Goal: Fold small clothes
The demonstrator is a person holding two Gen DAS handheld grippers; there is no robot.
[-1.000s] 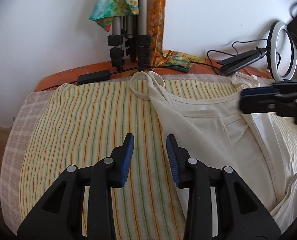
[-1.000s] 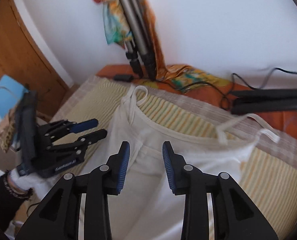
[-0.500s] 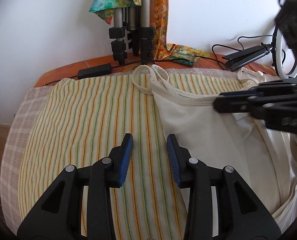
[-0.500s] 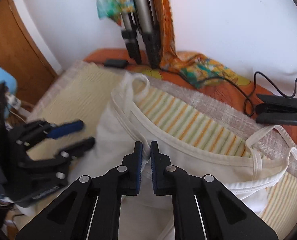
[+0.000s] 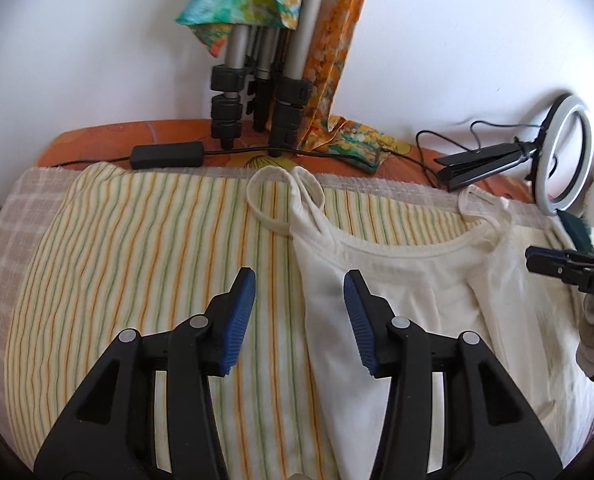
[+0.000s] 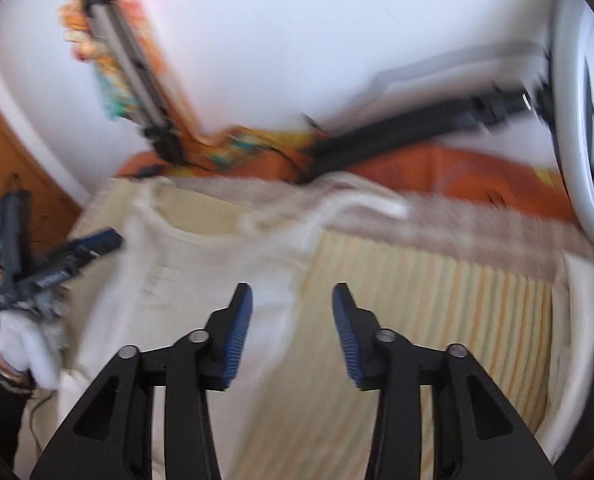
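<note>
A cream strappy top (image 5: 397,288) lies spread on the striped cloth (image 5: 137,272), neckline and straps toward the wall. My left gripper (image 5: 300,312) is open and empty, hovering over the top's left side edge. My right gripper (image 6: 292,330) is open and empty over the top's right side edge (image 6: 233,272); this view is motion-blurred. The right gripper also shows at the right edge of the left wrist view (image 5: 565,268), and the left gripper at the left of the right wrist view (image 6: 85,248).
A tripod (image 5: 257,92) with colourful scarves stands against the wall behind the bed. A black power brick (image 5: 167,155) with cable, a black clamp (image 5: 481,164) and a ring light (image 5: 565,160) lie along the back edge. A wooden door (image 6: 5,152) is left.
My right gripper had shut on the top's neckline, then let go, opened and swung right. The top now lies flatter. My left gripper opened wider and moved slightly toward the top.
</note>
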